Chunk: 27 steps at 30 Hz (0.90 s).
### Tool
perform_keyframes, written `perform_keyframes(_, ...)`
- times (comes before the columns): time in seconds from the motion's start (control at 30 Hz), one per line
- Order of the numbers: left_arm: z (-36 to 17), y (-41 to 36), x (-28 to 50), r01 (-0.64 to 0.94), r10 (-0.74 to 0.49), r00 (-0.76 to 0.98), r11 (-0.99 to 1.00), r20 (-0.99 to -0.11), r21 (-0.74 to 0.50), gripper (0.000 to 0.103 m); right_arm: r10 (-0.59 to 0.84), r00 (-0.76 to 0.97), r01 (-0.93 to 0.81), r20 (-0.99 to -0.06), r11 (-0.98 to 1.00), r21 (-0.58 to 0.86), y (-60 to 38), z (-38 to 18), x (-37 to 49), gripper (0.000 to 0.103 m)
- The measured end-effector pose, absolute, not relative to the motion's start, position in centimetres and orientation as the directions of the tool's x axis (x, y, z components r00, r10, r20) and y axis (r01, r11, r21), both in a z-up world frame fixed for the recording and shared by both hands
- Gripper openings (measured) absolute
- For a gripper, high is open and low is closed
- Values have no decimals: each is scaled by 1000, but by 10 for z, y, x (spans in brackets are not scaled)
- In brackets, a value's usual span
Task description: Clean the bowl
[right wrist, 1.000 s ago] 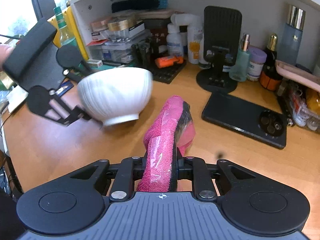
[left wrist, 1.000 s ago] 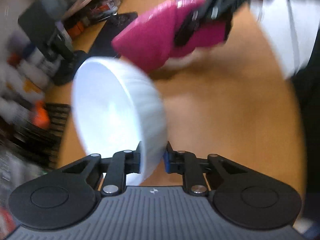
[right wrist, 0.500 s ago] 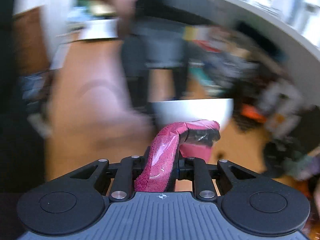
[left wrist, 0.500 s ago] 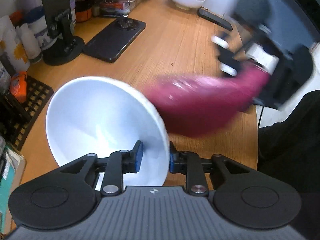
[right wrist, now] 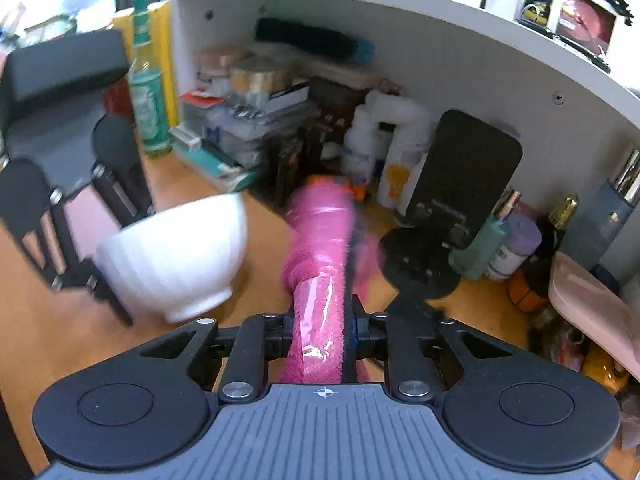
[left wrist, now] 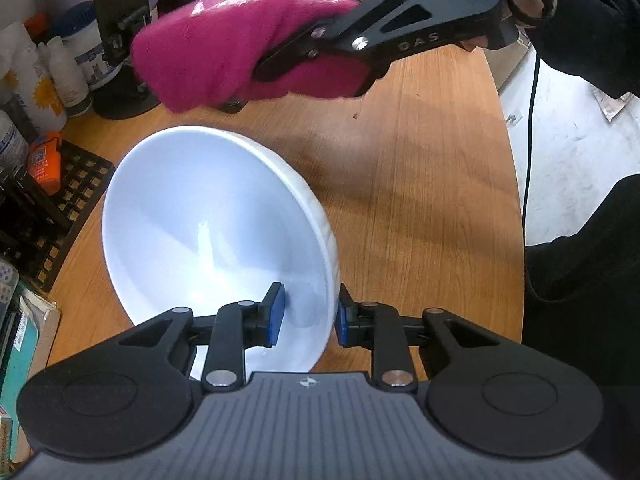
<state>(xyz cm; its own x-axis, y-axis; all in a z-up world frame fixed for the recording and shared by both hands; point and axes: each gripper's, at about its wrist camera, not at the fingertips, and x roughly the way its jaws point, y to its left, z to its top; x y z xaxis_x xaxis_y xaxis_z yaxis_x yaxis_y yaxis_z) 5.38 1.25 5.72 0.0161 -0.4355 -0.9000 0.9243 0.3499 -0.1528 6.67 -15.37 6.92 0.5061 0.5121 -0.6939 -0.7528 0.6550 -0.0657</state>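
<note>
1. Bowl (left wrist: 208,232): white, glossy and hard, most likely ceramic, so I judge it fairly heavy for its size, rigid, slick under a pad and liable to chip or break if dropped. It is held tilted, its inside facing up and away from the left gripper (left wrist: 306,316), above the wooden table (left wrist: 420,184).

2. The left gripper's fingers (left wrist: 276,312) straddle the rim at the near edge, one blue pad inside the bowl and the other outside the wall. The gap is narrow and the jaws have just been opening a little; the inner pad looks slightly off the surface, so the hold seems loose. A rim pinch on a smooth wall is the sensible place to hold, but it lets the bowl swing.

3. The right gripper (right wrist: 322,336) has its fingers closed tight on a pink cloth (right wrist: 320,248), which is soft, fluffy and limp, and folds over the tips. Part of it shows a shiny film.

4. In the left view the cloth hangs just above the far rim, not touching it.

5. Further out stand bottles (right wrist: 394,168), a black phone stand (right wrist: 460,184) and a shelf (right wrist: 400,20) against the wall. Wiping pressure ought to be gentle, pushing toward the gripped rim.
</note>
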Motion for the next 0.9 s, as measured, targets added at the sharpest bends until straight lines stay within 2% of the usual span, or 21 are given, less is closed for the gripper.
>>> perform_keyframes(0.1,58,11,55,920,-444,34,363,-895,-145,39,586,402,-856,-704,513,-62,-140,69,35,22)
perform_keyframes(0.17,57,10,54,921,-439,104,382,-892,-81,62,588,350,-891,-729,449,-66,-140,65,10,22)
perform_keyframes(0.2,56,9,51,923,-434,146,384,-889,-36,67,587,325,-906,-742,417,-67,-140,63,-2,22)
perform_keyframes(0.23,54,8,47,925,-428,188,380,-884,13,77,584,300,-920,-754,385,-68,-140,61,-15,22)
perform_keyframes(0.33,48,3,33,927,-407,294,342,-865,154,97,562,307,-868,-768,496,16,-164,51,-20,21)
perform_keyframes(0.43,30,-3,16,922,-400,378,244,-835,301,103,552,356,-769,-754,631,100,-183,45,-14,21)
perform_keyframes(0.53,31,-3,10,909,-441,416,209,-795,360,103,558,393,-694,-731,702,162,-192,42,0,21)
perform_keyframes(0.57,32,-5,12,910,-433,415,211,-800,357,94,559,409,-667,-721,723,182,-195,41,5,21)
perform_keyframes(0.6,35,-5,15,916,-425,399,224,-813,332,79,560,425,-639,-712,742,202,-198,41,10,21)
perform_keyframes(0.63,38,-6,20,925,-419,370,246,-829,289,48,556,434,-628,-709,751,204,-198,41,13,21)
perform_keyframes(0.67,42,-6,24,932,-404,342,262,-848,251,35,551,443,-619,-707,759,204,-198,41,15,21)
perform_keyframes(0.73,51,-5,41,932,-406,269,340,-873,129,33,547,458,-609,-700,767,201,-198,41,23,21)
perform_keyframes(0.77,55,0,52,921,-434,208,389,-876,26,32,547,460,-609,-700,768,199,-196,41,25,21)
perform_keyframes(0.83,64,14,77,849,-520,61,475,-852,-230,28,541,467,-611,-699,769,187,-193,43,31,21)
perform_keyframes(0.87,69,19,84,814,-551,9,488,-834,-314,27,537,474,-619,-698,767,170,-190,46,36,21)
perform_keyframes(0.9,71,21,85,800,-563,-16,489,-826,-349,26,523,484,-629,-701,766,137,-184,51,46,21)
